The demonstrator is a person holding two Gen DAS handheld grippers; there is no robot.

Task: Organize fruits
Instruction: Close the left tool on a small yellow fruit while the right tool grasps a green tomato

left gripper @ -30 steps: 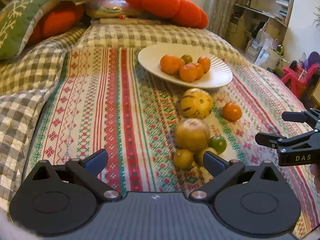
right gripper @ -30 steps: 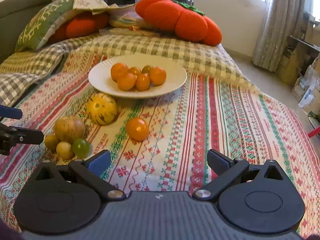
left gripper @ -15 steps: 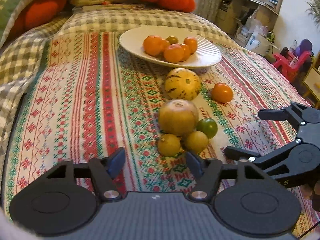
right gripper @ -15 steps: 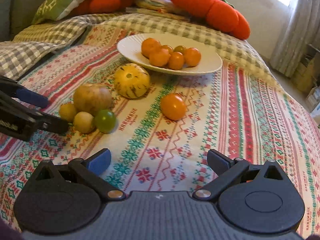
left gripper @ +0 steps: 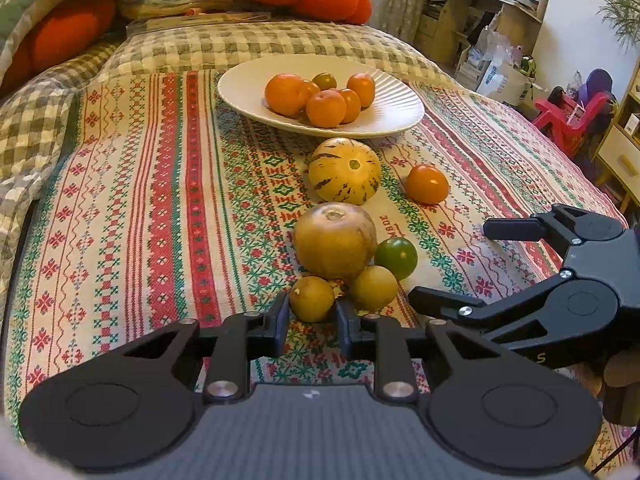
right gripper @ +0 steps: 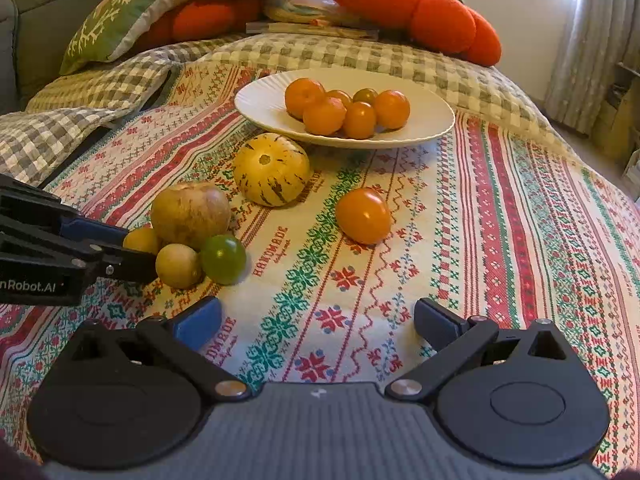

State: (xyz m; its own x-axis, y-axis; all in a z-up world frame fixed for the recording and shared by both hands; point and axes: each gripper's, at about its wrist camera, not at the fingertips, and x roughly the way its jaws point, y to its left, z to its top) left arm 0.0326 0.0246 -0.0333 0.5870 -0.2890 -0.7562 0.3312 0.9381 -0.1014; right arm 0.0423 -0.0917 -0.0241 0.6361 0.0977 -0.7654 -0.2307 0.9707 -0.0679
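My left gripper (left gripper: 312, 316) is shut on a small yellow fruit (left gripper: 311, 298), which rests on the patterned cloth (left gripper: 160, 200). Beside it lie a second small yellow fruit (left gripper: 373, 287), a green fruit (left gripper: 396, 257), a large brownish fruit (left gripper: 335, 240), a striped yellow melon (left gripper: 345, 170) and a loose orange tomato (left gripper: 427, 184). A white plate (left gripper: 396, 114) behind them holds several orange fruits. My right gripper (right gripper: 316, 320) is open and empty, low over the cloth in front of the tomato (right gripper: 363, 216). In the right wrist view the left gripper (right gripper: 132, 250) enters from the left.
Orange cushions (right gripper: 412, 4) and a green pillow (right gripper: 120, 16) lie at the back of the bed. A checked blanket (left gripper: 36, 120) covers the left and far side. Shelves and a red toy chair (left gripper: 572, 116) stand past the right edge.
My left gripper has moved forward and down to the fruit cluster and closed on the small yellow fruit. My right gripper has come lower and closer to the fruit, staying open.
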